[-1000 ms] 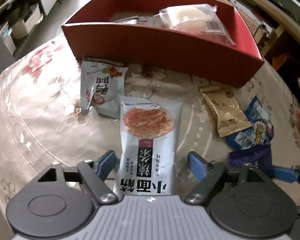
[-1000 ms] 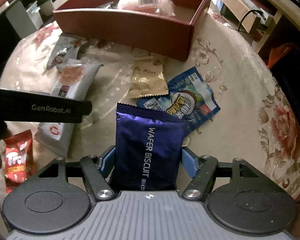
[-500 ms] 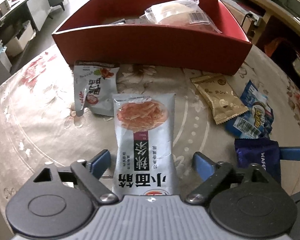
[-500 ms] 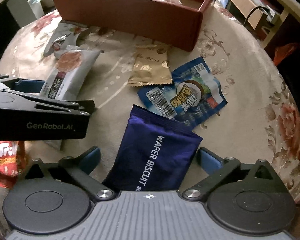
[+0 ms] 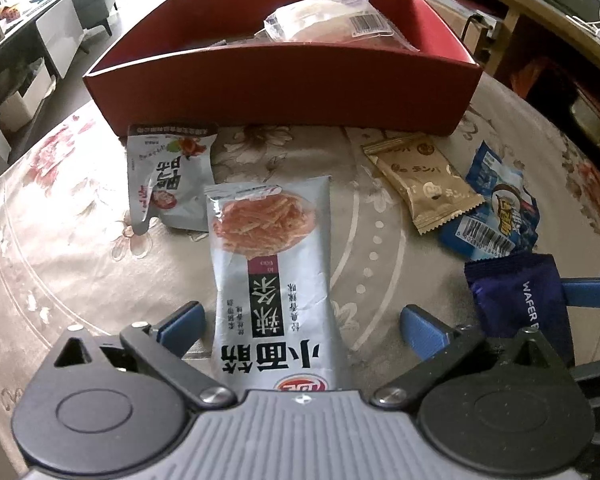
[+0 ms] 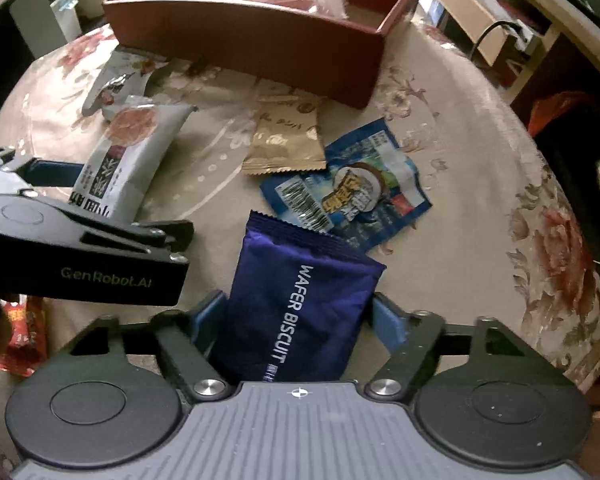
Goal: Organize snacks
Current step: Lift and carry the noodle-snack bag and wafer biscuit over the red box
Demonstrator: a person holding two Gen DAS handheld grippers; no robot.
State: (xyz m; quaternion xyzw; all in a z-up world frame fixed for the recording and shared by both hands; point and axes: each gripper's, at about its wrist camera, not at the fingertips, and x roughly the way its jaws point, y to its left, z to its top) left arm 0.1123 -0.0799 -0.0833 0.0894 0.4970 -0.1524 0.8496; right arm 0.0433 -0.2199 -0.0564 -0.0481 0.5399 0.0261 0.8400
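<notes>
A grey noodle snack packet [image 5: 272, 260] lies flat on the floral tablecloth. It sits between the fingers of my left gripper [image 5: 300, 314], whose jaws are opening wide and stand clear of the packet's sides. My right gripper [image 6: 298, 308] is closing on a purple wafer biscuit packet [image 6: 300, 304], and its blue pads touch both edges of it. That packet lies slightly askew on the cloth. The red box [image 5: 284, 84] stands behind, with a clear-wrapped snack [image 5: 332, 20] inside.
A second grey packet [image 5: 168, 176] lies in front of the box. A gold packet [image 6: 286, 136] and a blue packet [image 6: 352, 188] lie beyond the wafer. A red packet [image 6: 20, 328] sits near the table edge. The left gripper's body [image 6: 80, 240] is close beside my right.
The left jaws have spread wider around the noodle packet. The right jaws let go of the wafer packet, which tilted, and have now closed back against it.
</notes>
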